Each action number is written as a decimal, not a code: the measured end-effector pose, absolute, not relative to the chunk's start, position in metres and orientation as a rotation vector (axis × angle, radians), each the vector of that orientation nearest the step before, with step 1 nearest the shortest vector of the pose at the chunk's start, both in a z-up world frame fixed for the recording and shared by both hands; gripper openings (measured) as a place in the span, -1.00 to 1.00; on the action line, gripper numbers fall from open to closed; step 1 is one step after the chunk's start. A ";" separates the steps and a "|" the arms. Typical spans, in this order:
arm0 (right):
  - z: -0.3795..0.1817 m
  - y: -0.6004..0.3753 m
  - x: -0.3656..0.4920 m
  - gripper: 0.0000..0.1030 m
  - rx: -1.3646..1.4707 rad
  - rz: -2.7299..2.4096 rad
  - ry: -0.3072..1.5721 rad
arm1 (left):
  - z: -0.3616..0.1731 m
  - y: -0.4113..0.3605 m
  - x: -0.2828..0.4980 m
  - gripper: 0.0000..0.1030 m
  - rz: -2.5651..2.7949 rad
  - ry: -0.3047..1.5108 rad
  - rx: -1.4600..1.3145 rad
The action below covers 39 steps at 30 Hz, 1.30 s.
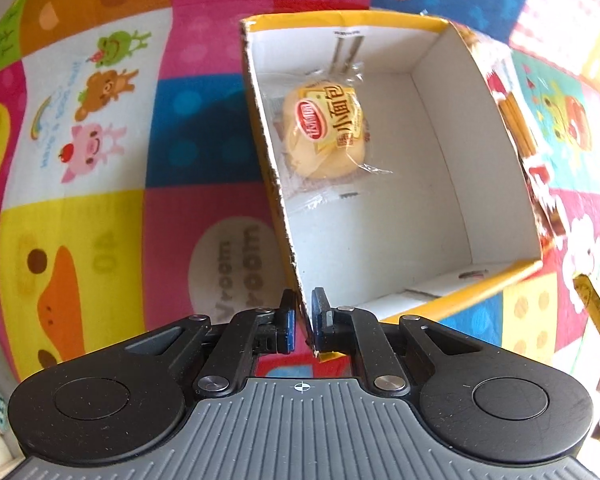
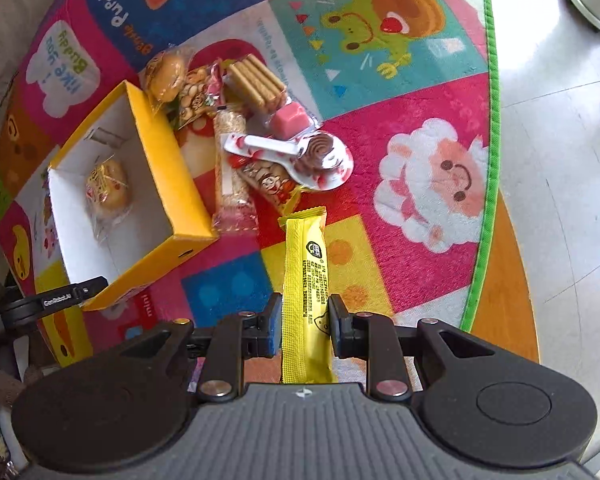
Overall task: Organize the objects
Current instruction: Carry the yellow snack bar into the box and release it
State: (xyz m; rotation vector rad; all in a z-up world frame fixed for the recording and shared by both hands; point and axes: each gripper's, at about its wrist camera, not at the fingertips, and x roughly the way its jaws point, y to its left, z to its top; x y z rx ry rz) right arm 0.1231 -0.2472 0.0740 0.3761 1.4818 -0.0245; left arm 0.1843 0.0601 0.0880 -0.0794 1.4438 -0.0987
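A yellow cardboard box [image 1: 428,208] with a white inside stands on the colourful play mat. A wrapped small bread [image 1: 326,130] lies inside it. My left gripper [image 1: 305,314] is shut on the box's near left wall. In the right wrist view the box [image 2: 160,152] sits at the left with the bread [image 2: 110,188] in it. My right gripper [image 2: 305,322] is shut on a long yellow snack bar [image 2: 306,292] and holds it above the mat, right of the box.
A pile of snacks lies right of the box: a wrapped bun [image 2: 166,76], a biscuit pack [image 2: 256,80], a pink jelly cup [image 2: 290,120], a spoon-shaped chocolate pack [image 2: 308,156], a sesame bar [image 2: 230,168]. The mat's green edge [image 2: 488,160] borders grey floor at the right.
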 end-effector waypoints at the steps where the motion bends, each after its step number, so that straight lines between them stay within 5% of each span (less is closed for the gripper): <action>1: 0.079 -0.241 0.120 -0.55 0.363 -0.013 1.476 | 0.086 0.063 0.182 -0.80 -0.110 1.436 -0.078; 27: 0.131 -0.175 0.043 -0.55 0.394 -0.019 1.452 | 0.087 0.078 0.176 -0.77 -0.222 1.347 -0.098; 39: 0.174 -0.169 0.075 -0.55 0.394 -0.017 1.378 | 0.082 0.087 0.176 -0.77 -0.226 1.352 -0.153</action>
